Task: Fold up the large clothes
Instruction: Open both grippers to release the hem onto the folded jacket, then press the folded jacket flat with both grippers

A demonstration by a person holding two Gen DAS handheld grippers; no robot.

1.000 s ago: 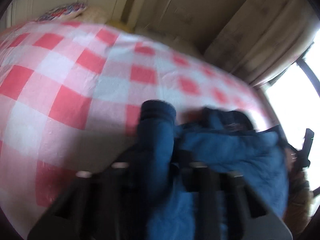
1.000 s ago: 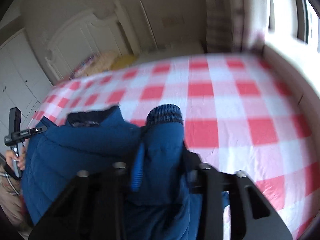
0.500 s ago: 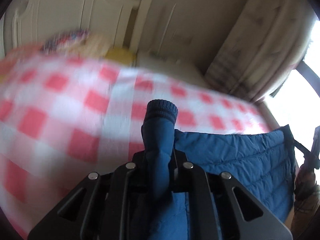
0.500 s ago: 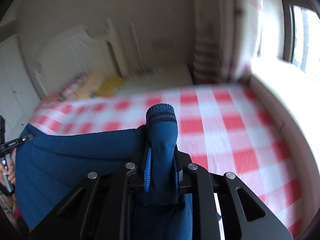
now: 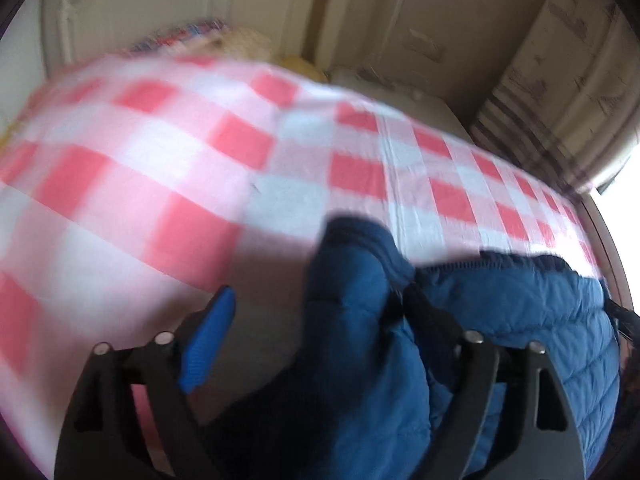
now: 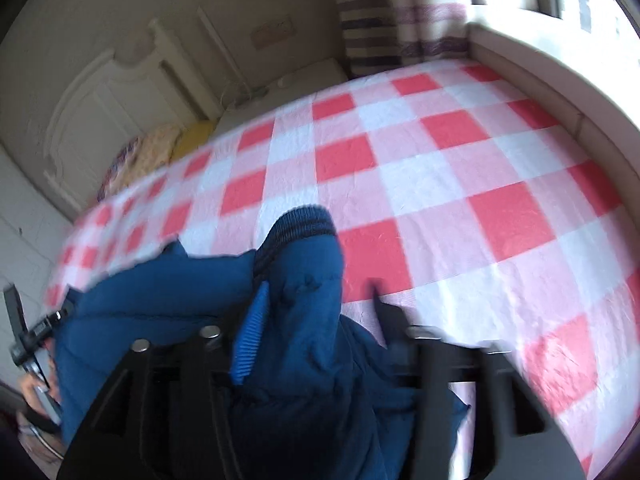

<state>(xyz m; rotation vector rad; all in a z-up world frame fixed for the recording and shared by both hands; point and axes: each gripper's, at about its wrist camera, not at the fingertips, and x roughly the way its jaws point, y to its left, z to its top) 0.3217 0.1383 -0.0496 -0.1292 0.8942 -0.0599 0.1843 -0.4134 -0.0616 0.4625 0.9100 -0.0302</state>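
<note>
Blue padded jacket (image 5: 520,320) lies on the checked bed (image 5: 280,200). Left gripper (image 5: 320,320) and right gripper (image 6: 316,300): jaws apart, a sleeve loose between each. Judged soft, light, slippery; grip the ribbed cuffs (image 6: 296,224).

The jacket (image 5: 520,320) ahead of the left hand-held gripper (image 5: 316,320) is matt blue quilted cloth, puffy, stitched in narrow bands. Its sleeve (image 6: 304,280), lying between the fingers of the right hand-held gripper (image 6: 316,308), ends in a darker ribbed knit cuff (image 6: 300,224). Both hand-held grippers look like matt black plastic with small shiny metal screw heads (image 6: 210,332); each shows a ribbed blue pad (image 5: 208,344) that looks rubbery. Beneath and beyond both, the bed (image 6: 460,168) carries a matt red, pink and white checked cloth, finely creased. Far ahead of the right hand-held gripper stands a cream headboard (image 6: 104,92) with a smooth painted look, and a striped cloth curtain (image 6: 372,28).
</note>
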